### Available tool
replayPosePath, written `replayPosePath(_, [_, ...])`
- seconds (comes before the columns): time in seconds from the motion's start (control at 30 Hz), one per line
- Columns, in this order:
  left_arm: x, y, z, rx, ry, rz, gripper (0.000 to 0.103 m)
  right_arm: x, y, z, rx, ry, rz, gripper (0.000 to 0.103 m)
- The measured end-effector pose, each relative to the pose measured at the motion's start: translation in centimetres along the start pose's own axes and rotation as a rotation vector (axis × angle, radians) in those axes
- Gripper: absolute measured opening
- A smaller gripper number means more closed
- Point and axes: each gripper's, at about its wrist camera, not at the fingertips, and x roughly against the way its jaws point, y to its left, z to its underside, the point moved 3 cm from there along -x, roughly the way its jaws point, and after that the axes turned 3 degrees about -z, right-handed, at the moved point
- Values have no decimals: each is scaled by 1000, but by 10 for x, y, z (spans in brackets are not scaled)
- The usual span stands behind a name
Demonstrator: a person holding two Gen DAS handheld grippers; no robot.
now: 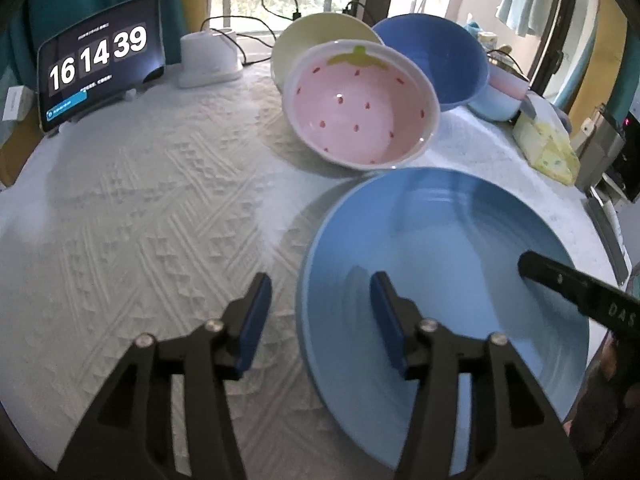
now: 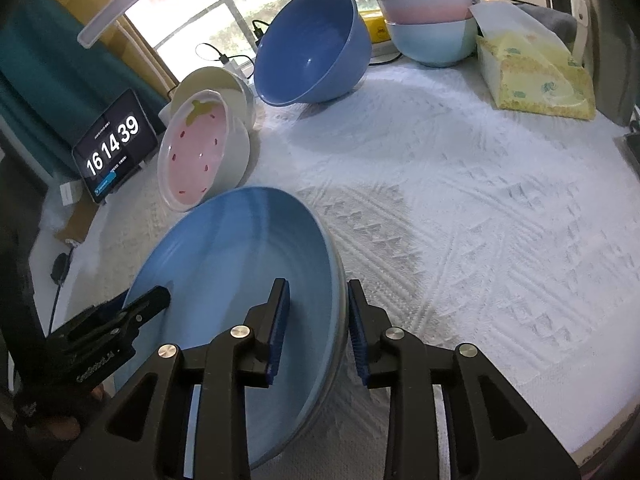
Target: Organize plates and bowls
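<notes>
A large light-blue plate [image 1: 452, 240] lies on the white textured cloth; it also shows in the right wrist view [image 2: 240, 248]. My left gripper [image 1: 320, 312] is open and straddles the plate's left rim, one finger inside, one outside. My right gripper [image 2: 318, 316] is open and straddles the plate's right rim. A pink strawberry bowl [image 1: 360, 108] leans tilted against a cream bowl [image 1: 316, 28], with a dark blue bowl [image 1: 436, 56] beside them.
A tablet clock [image 1: 100, 60] and a white charger box [image 1: 208, 60] stand at the back left. A pink bowl nested in a pale blue bowl [image 2: 432, 20] and a yellow tissue pack [image 2: 536, 76] sit at the back right.
</notes>
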Motion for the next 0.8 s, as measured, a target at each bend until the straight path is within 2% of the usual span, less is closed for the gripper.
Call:
replayPosePath(0.17, [-1,3,0,12,-1,21,55,-1,2,1,-5,-6,-2,37])
replayPosePath(0.27, [3,-3,2,-5,-11,47,40,-1,3,1,-5,-10,2,36])
replayPosePath(0.8, [15,3,13,-4,0,58,37,2,13,4,12,-4,34,36])
